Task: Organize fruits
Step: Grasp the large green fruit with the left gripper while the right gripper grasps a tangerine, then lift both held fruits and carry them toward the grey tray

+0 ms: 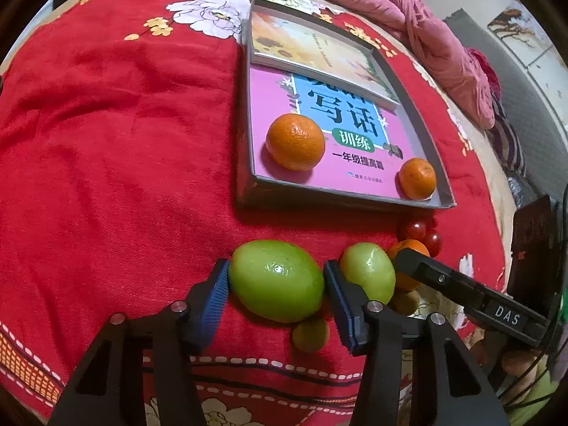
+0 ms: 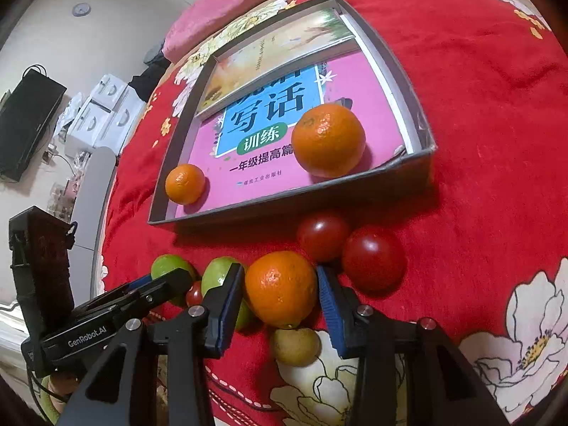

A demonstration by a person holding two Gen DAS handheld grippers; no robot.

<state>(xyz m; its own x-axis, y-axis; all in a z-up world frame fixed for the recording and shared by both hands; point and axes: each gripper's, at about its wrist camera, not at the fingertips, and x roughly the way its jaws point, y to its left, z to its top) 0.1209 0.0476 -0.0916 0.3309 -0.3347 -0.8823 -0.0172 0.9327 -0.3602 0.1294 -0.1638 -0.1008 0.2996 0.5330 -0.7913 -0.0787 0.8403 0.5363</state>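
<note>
On the red flowered bedspread, my left gripper is shut on a large green fruit, its blue pads pressing both sides. A second green fruit lies just to its right. My right gripper is shut on an orange that rests on the cloth. Two red tomatoes sit just beyond it. A small olive-green fruit lies under the orange's near side. The grey box ahead holds a big orange and a small orange on top of books.
A pink book and a pale book line the box floor. A pink blanket is bunched along the far edge of the bed. In the right wrist view, white drawers and a dark screen stand on the floor beyond the bed's edge.
</note>
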